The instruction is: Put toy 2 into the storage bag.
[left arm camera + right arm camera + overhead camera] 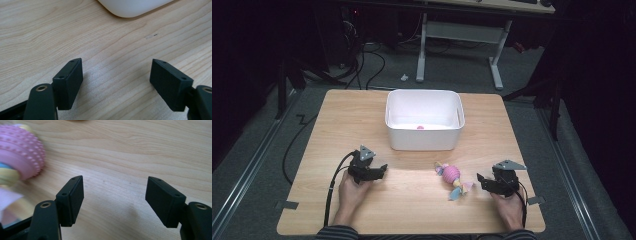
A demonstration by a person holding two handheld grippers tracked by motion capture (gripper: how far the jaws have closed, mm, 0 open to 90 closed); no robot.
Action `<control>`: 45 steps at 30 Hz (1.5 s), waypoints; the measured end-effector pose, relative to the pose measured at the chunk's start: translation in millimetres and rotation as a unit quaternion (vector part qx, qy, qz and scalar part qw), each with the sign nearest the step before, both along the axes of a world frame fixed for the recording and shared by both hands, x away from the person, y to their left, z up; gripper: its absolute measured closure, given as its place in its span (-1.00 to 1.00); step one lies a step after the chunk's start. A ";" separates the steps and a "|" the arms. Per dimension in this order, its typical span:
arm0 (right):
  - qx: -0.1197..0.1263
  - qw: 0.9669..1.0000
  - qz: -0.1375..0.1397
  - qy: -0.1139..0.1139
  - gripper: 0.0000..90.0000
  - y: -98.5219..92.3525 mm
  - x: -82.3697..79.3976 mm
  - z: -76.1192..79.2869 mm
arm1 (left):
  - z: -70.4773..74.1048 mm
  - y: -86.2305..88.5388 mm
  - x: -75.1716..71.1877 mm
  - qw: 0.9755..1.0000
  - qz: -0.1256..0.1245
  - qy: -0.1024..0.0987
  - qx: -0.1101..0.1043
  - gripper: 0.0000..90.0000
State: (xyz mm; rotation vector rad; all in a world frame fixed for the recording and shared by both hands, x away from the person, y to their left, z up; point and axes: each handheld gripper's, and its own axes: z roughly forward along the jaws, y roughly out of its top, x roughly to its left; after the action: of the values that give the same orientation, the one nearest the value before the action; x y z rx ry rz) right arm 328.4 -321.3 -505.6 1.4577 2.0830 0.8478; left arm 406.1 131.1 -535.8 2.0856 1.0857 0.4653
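Pink knobbly toy (453, 179) beside right tongs (481, 180) — apart; no writing legible.

Overhead view; two close table-level (412, 200) views

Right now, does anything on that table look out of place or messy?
Nothing is spilled or broken. The pink knobbly toy lies askew on the table, outside the white bin, which holds one small pink thing.

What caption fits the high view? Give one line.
Two hand-held grippers, left and right, flank a pink toy before a white bin.
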 end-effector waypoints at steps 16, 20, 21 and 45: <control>0.008 0.997 0.077 -0.014 -0.32 29.6 -23.4 42.0 | 0.0 0.0 0.0 1.000 0.000 0.000 0.000 -0.40; -0.001 0.994 0.105 -0.004 -0.34 43.1 -19.2 46.0 | 0.0 0.0 0.0 1.000 0.000 0.000 0.000 -0.40; -0.003 0.994 0.110 -0.001 -0.35 46.8 -17.8 46.2 | 0.0 0.0 0.0 1.000 0.000 0.000 0.000 -0.40; -0.034 0.987 0.142 0.074 -0.44 98.4 18.4 23.7 | 0.0 0.0 0.2 1.000 0.000 0.000 0.000 -0.41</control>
State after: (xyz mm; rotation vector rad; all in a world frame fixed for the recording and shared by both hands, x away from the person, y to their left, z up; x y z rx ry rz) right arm 346.8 -222.9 -482.0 1.2379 2.4471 0.7820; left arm 406.4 131.1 -535.8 2.0855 1.0852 0.4650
